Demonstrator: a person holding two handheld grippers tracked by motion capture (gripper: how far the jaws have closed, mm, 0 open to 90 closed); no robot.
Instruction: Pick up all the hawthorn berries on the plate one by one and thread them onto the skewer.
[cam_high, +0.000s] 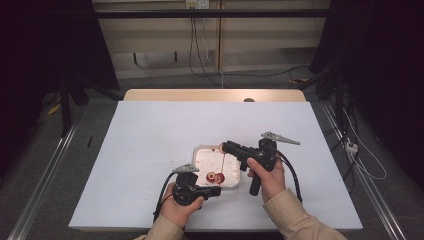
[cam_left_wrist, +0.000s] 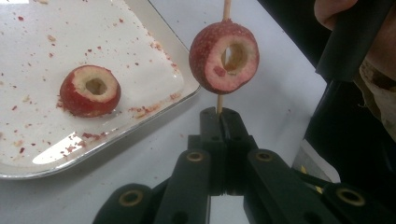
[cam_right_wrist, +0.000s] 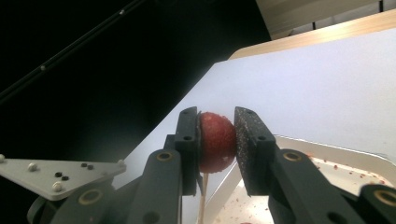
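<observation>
On the left, the left gripper (cam_high: 216, 190) sits at the near edge of the white tray (cam_high: 200, 152), its jaws fully closed on the lower end of a thin wooden skewer (cam_left_wrist: 218, 101). One cored red fruit (cam_left_wrist: 224, 57) is already threaded on that stick just above the jaws, and a second cored fruit (cam_left_wrist: 90, 90) lies loose on the tray among red crumbs. The skewer runs up and away toward the right gripper (cam_high: 225, 146), which reaches in from the right over the tray's far corner. In the right gripper view its jaws (cam_right_wrist: 217, 140) are closed part-way on a third red fruit (cam_right_wrist: 216, 142), pads pressing both flanks, with the skewer showing just below it. The fruits look light, soft-fleshed and crumbly, given the flakes shed on the tray, so a firm squeeze would likely bruise or split them; the rounded sides are the best place to grip, leaving the cored hole free for the stick. The skewer seems stiff but thin and liable to snap if bent, so holding it low near the end, as now, suits it
</observation>
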